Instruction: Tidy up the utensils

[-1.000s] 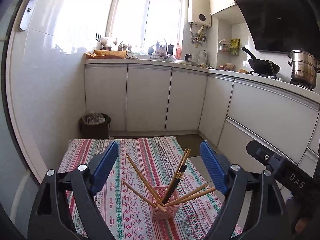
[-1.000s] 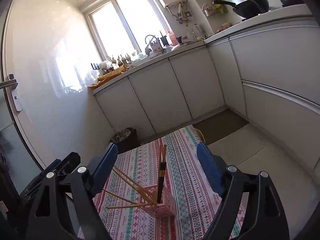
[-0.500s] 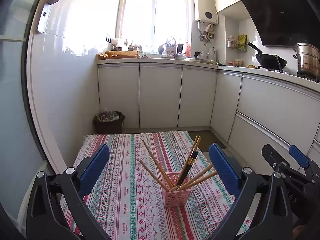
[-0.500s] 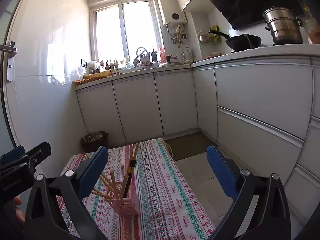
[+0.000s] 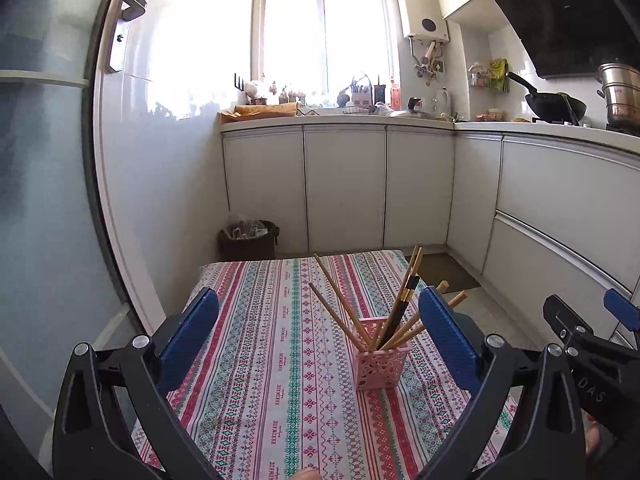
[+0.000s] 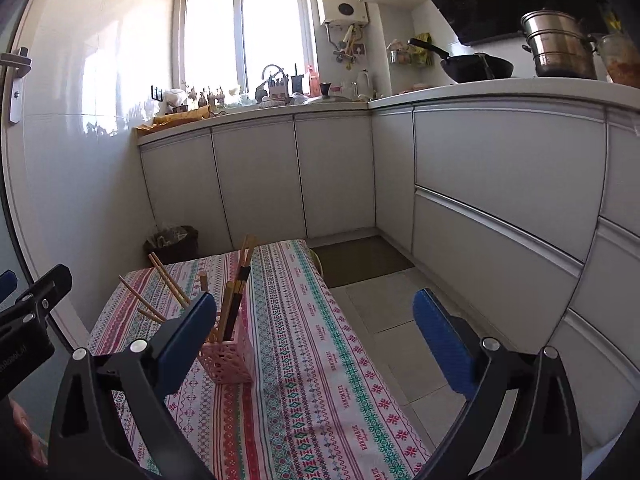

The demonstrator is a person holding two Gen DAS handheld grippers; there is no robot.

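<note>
White kitchen, patterned tablecloth (image 5: pixel 280 360) under pink holder (image 5: pixel 381 364) of chopsticks (image 5: pixel 340 304) (floor tiles (image 6: pixel 384 304) only rightward); left gripper (image 5: pixel 320 332) and right gripper (image 6: pixel 316 332) gape empty, having just widened.

Patterned tablecloth (image 5: pixel 280 360) covers the bench. Dark bin (image 5: pixel 249 238) w/ bag on floor, far left by white cabinets (image 5: pixel 344 188). Window (image 5: pixel 324 36) above far counter; water heater (image 5: pixel 425 10) to its right. Black wok (image 6: pixel 476 67) & steel pot (image 6: pixel 558 46) on stove, right.
</note>
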